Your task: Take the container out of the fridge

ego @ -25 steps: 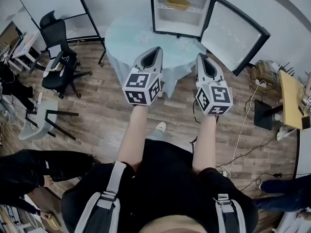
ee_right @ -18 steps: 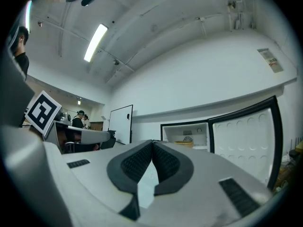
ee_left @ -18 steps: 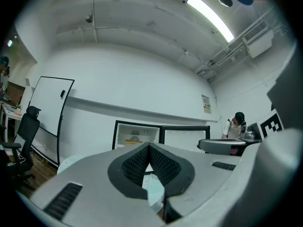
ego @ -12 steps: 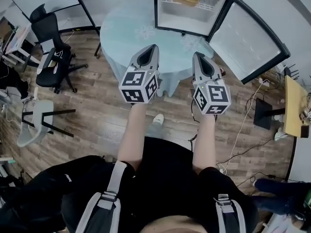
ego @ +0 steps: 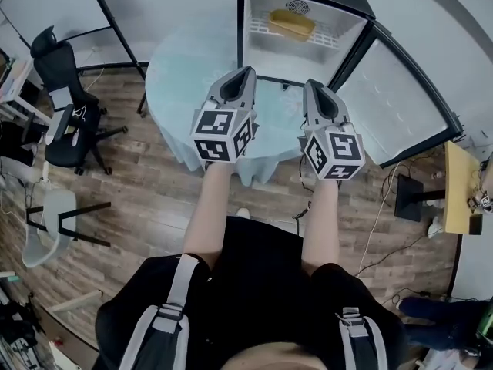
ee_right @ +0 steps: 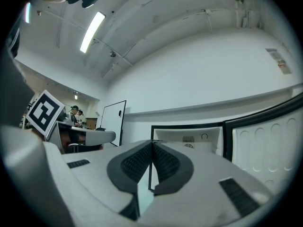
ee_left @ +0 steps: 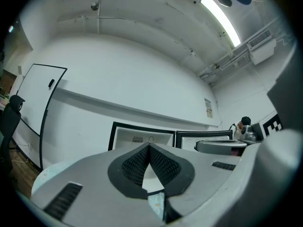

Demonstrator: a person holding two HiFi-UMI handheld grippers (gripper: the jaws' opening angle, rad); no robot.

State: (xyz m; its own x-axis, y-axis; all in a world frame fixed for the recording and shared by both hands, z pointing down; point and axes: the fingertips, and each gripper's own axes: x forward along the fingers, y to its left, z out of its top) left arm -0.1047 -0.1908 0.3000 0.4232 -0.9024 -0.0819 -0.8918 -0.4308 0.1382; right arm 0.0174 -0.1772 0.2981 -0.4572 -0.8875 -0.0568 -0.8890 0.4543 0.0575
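Note:
A small black fridge (ego: 254,21) stands on a round table with a pale blue cloth (ego: 173,75), its door (ego: 400,99) swung open to the right. On its upper wire shelf lies a yellow container (ego: 290,23). My left gripper (ego: 245,72) and right gripper (ego: 311,85) are held side by side over the table's near half, both shut and empty, pointing at the fridge and well short of it. In the left gripper view the fridge (ee_left: 142,135) shows just beyond the closed jaws; in the right gripper view the fridge (ee_right: 189,136) and its door (ee_right: 265,136) do too.
A whiteboard stand (ego: 115,29) and a black office chair (ego: 65,99) are at the left. A grey chair (ego: 46,222) stands lower left. A wooden desk (ego: 462,183) and floor cables (ego: 385,206) are at the right. People sit at desks in the right gripper view (ee_right: 75,115).
The person has walked toward the table: both grippers, still shut, now hang over the tablecloth, and the fridge looms larger and nearer. The chairs have slid left and down in the head view.

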